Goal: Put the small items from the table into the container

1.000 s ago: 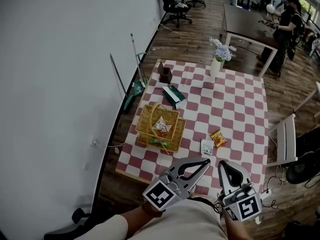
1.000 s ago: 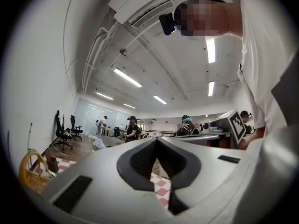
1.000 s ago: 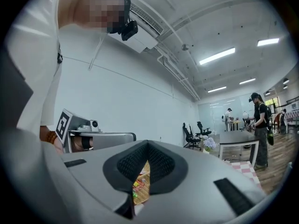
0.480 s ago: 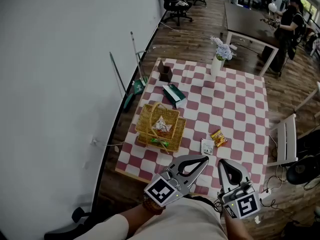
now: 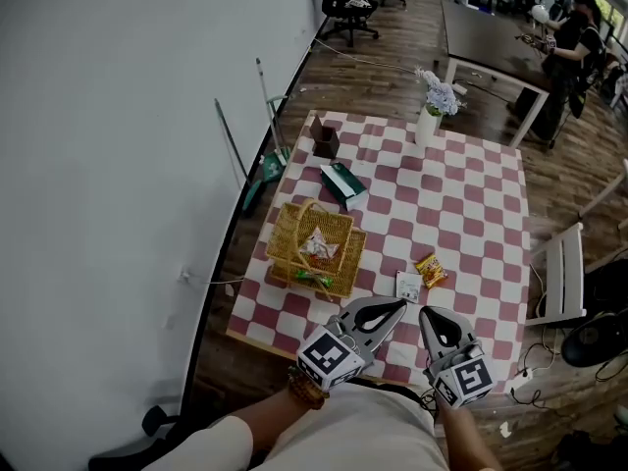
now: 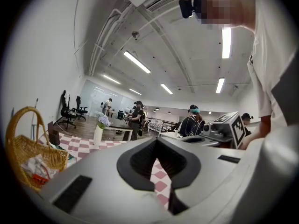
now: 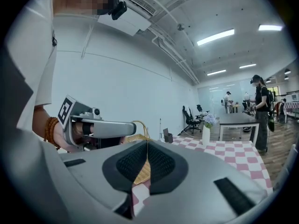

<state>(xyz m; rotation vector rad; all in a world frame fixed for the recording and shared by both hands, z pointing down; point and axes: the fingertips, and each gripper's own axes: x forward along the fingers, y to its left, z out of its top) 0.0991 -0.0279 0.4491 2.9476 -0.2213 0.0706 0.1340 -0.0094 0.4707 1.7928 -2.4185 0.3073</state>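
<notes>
A wicker basket (image 5: 344,263) with a hoop handle stands at the left of the red-and-white checked table (image 5: 461,204), with wrapped items inside. An orange snack packet (image 5: 429,270) and a small white packet (image 5: 407,287) lie to its right, near the front edge. My left gripper (image 5: 400,304) hangs over that front edge, shut and holding nothing. My right gripper (image 5: 424,312) is beside it, its jaws just starting to part, with nothing between them. The left gripper view has the basket (image 6: 25,155) at its left. In the right gripper view the basket (image 7: 140,127) shows behind the left gripper.
A green box (image 5: 342,184) and a brown box (image 5: 325,140) lie beyond the basket. A white vase of flowers (image 5: 429,118) stands at the far edge. A white chair (image 5: 559,273) is at the table's right. A person (image 5: 569,37) stands by a dark desk behind.
Both grippers have sunk lower and come closer to the table's front edge. Nothing on the table has moved.
</notes>
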